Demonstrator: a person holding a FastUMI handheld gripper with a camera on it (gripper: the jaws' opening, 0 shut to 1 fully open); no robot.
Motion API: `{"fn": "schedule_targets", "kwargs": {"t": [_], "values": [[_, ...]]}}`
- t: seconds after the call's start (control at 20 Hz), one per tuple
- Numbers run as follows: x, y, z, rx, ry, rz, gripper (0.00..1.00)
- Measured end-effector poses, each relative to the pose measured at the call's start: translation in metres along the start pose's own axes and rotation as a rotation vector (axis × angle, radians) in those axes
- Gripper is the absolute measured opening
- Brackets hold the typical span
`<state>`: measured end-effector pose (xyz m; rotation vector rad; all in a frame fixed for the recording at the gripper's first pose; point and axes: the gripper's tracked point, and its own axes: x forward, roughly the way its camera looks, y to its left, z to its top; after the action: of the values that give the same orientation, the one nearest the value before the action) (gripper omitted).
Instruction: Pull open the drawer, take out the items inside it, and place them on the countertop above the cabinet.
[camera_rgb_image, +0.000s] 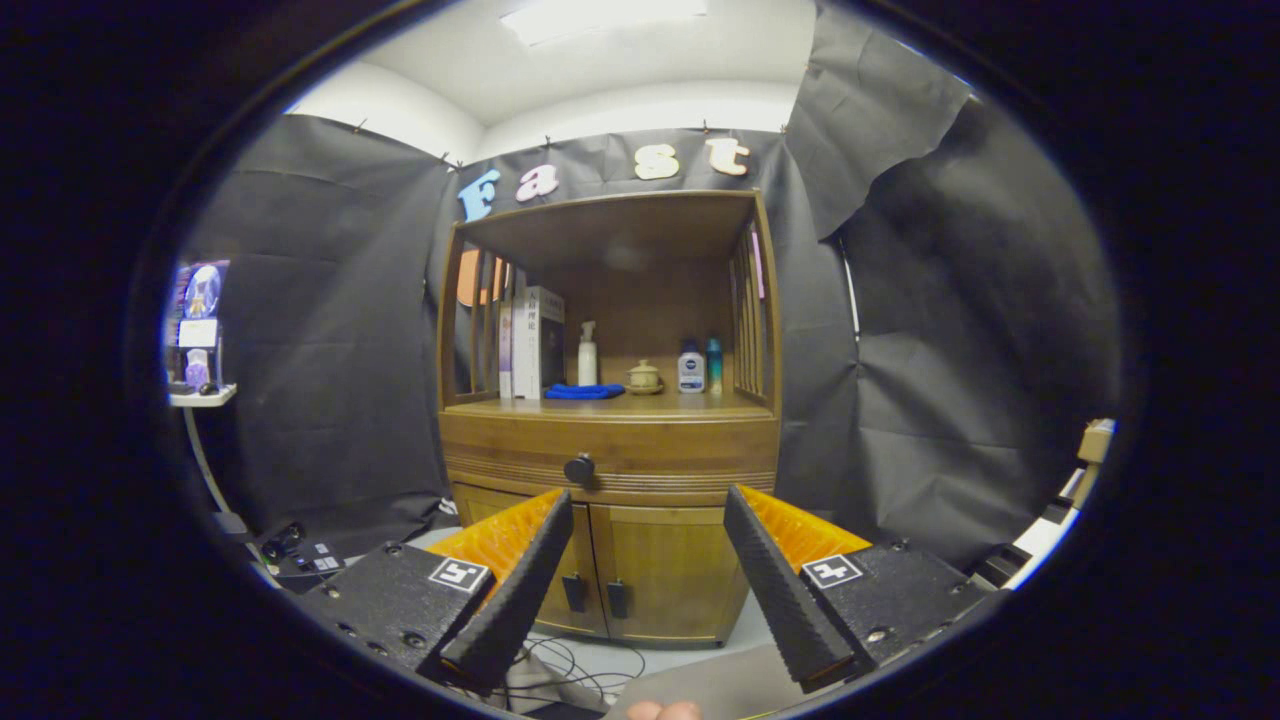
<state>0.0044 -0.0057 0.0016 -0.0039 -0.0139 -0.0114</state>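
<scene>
Tongs (645, 500) level, spread wide, empty, facing closed drawer (610, 462), well apart.

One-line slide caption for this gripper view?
Open gripper faces the wooden cabinet, drawer shut, its knob beyond the fingers, untouched.

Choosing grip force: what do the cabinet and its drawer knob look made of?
Cabinet: looks like brown wood or veneer with a satin varnish; grain and soft sheen show. Drawer knob: dark, round, smooth, perhaps metal or plastic; unclear. Gripper open, short of the drawer.
</scene>
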Motion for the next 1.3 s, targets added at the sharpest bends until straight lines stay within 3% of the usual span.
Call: {"fn": "schedule_targets", "kwargs": {"t": [0.35,0.65,1.0,1.3], "values": [[0.035,0.018,-0.009,0.023,0.023,0.008,0.99],[0.121,0.051,-0.005,-0.011,0.038,0.027,0.99],[0.233,0.088,-0.037,-0.026,0.121,0.028,0.99],[0.268,0.097,-0.062,-0.109,0.179,-0.015,0.99]]}}
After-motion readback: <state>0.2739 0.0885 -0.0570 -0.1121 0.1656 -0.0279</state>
